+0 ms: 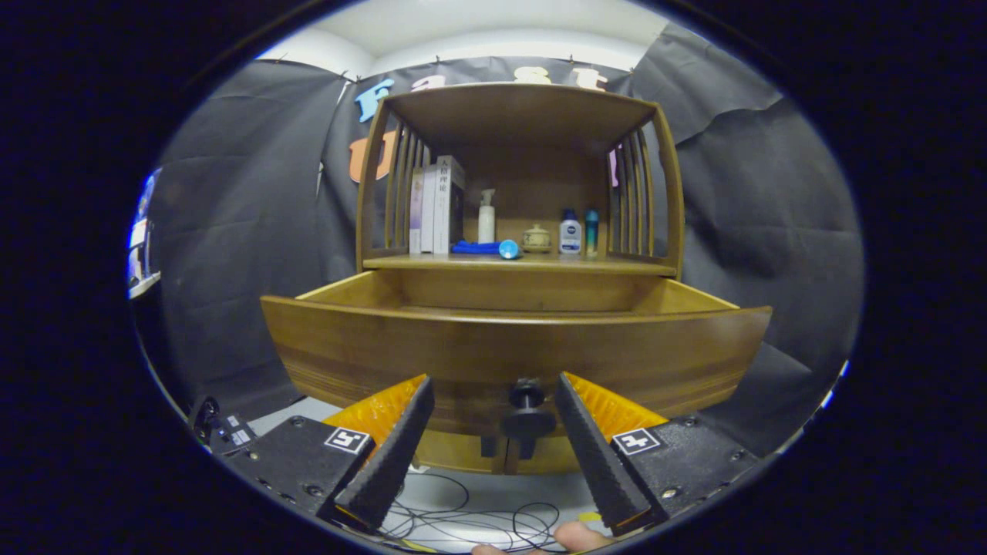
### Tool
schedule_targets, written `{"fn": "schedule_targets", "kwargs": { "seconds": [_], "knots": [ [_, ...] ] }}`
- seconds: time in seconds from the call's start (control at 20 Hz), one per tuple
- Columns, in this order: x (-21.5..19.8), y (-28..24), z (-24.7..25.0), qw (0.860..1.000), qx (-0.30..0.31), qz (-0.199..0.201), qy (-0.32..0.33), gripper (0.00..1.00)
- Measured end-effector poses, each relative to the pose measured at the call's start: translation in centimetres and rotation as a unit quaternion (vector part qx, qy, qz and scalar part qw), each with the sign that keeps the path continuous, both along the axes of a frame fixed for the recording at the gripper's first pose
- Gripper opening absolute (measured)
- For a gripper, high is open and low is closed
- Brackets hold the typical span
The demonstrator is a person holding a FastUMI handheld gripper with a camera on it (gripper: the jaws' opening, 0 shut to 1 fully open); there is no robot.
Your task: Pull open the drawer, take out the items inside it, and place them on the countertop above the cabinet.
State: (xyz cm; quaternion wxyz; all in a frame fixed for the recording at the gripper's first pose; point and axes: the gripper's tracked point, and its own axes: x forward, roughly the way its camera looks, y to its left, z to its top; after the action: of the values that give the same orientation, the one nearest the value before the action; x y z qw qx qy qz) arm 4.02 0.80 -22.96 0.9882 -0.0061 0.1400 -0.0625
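The jaws (493, 393) stand wide apart astride the knob (527, 408), gripping nothing. The drawer (517, 347) is pulled open; next, lift clear and reach in from above, avoiding its front.

Drawer (515, 351) pulled out of the wooden cabinet (518, 116), its inside hidden behind the front panel. Tongs (493, 393) spread wide apart, dark knob (527, 410) between the fingers, neither touching it. On the countertop (432, 263) above: books (436, 205) upright at left, white spray bottle (486, 216), blue item (484, 247) lying flat, small lidded jar (536, 238), white bottle with blue cap (570, 232), teal tube (591, 231). Cables (470, 518) on the floor below; fingertip (578, 535) beside the tongs.
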Motion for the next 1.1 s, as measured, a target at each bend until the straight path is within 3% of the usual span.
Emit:
{"fn": "schedule_targets", "kwargs": {
  "seconds": [0.6,1.1],
  "knots": [
    [2.2,-0.6,-2.7,0.999,0.004,-0.039,0.020,0.99],
    [4.1,-0.9,-2.6,0.999,0.005,-0.031,0.020,1.00]
  ]
}}
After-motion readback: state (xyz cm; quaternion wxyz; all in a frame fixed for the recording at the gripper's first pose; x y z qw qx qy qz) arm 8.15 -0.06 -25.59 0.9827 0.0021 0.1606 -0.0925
